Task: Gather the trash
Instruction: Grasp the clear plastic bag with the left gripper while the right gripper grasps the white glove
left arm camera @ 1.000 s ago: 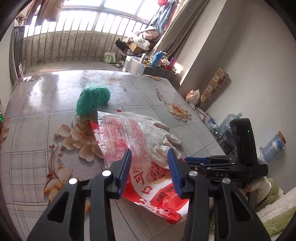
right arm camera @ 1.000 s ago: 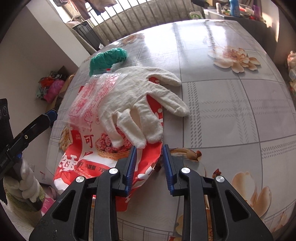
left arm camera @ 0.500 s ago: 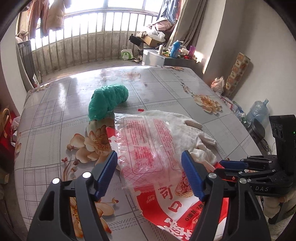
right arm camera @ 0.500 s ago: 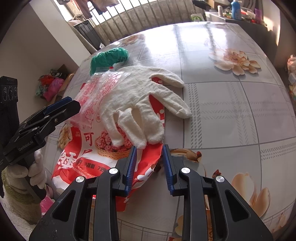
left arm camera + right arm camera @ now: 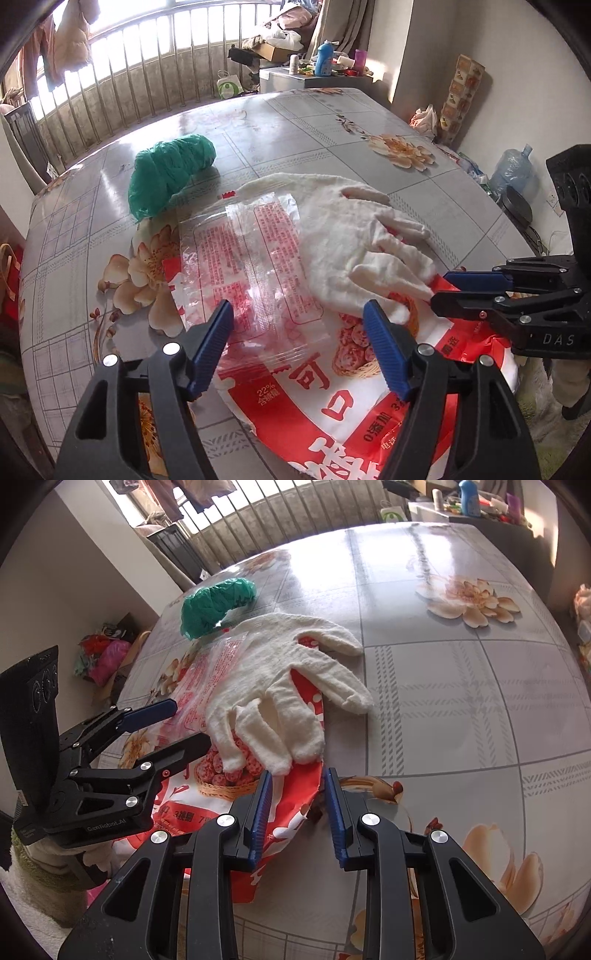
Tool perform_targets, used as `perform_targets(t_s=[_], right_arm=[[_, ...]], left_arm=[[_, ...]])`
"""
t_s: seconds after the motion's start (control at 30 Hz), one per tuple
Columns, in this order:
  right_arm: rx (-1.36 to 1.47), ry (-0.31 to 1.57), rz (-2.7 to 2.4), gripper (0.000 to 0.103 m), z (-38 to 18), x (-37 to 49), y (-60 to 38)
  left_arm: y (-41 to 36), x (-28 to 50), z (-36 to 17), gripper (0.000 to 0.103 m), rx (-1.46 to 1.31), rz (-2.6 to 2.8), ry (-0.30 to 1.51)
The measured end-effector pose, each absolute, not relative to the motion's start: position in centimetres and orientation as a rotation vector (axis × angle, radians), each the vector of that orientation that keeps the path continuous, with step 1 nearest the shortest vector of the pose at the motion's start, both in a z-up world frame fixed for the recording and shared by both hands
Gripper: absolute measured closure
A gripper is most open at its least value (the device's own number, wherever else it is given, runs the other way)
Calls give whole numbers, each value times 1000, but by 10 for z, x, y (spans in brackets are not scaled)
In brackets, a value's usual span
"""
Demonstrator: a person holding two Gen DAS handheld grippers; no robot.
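green bag [image 5: 170, 170]: at 11 o'clock from my left gripper, a bunched-up plastic wad lying on the table. i judge it light, soft and crushable; any pinch across the bulge should hold.
clear wrapper [image 5: 246, 258]: thin printed film lying across the red bag, its near edge between my left fingers. i judge it near weightless, slick and crackly; best taken at a raised edge, not on the flat.
left gripper [image 5: 298, 326]: jaws have just been opening and now stand wide, straddling the near edge of the wrapper with nothing pinched that i can see.
red bag [image 5: 354, 413]: large glossy food bag lying flat, running from 6 to 3 o'clock under wrapper and glove. i judge it empty, limp and slippery; take it at a loose edge or corner.
white glove [image 5: 280, 686]: knit cotton glove spread on the red bag, fingertips at 12 o'clock just ahead of my right gripper. soft, grippy, no breakage risk; a finger or the cuff would do.
right gripper [image 5: 297, 795]: jaws parted narrowly, the torn red bag edge between them; i cannot tell whether the pads press on it.
table [image 5: 461, 709]: glossy floral cover, smooth; i expect flat film to cling and slide on it.
room: barred window at 12 o'clock in both views, cluttered cabinet behind the table, water jug [image 5: 511, 171] on the floor at 2 o'clock.
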State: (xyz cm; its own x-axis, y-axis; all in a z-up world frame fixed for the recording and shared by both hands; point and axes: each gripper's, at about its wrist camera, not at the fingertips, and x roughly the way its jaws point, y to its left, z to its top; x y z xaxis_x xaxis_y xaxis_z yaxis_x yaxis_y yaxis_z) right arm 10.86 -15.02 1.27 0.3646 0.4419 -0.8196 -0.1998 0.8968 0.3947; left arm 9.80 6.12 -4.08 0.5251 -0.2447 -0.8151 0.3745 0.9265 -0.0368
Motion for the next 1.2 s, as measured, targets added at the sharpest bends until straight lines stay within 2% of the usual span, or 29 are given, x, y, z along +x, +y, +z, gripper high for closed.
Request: perform_targets(t_s=[0.27,0.33,0.4,0.53,0.73,0.97,1.2], right_arm=[[272,1119,437,76,12,108,-154],[276,1118,440,76,12,108,-154],[280,1118,443,76,12,106,-156],[296,1122,450,76,12,106,-157],[310,1124,457,75,14,107,-160],[291,1029,452,74,41,116,-163],[125,1017,512,64,45,135,-131]], left_arm=[[56,98,-53,33,214,-315,959],[59,99,-52,40,186,-306,954],[64,101,-50,52,154,-299,952],[74,104,-45,67,75,-310,956],[80,102,-43,68,5,-321,951],[85,96,-45,69,-27,-334,938],[91,92,-39,70,-55,-348,911]])
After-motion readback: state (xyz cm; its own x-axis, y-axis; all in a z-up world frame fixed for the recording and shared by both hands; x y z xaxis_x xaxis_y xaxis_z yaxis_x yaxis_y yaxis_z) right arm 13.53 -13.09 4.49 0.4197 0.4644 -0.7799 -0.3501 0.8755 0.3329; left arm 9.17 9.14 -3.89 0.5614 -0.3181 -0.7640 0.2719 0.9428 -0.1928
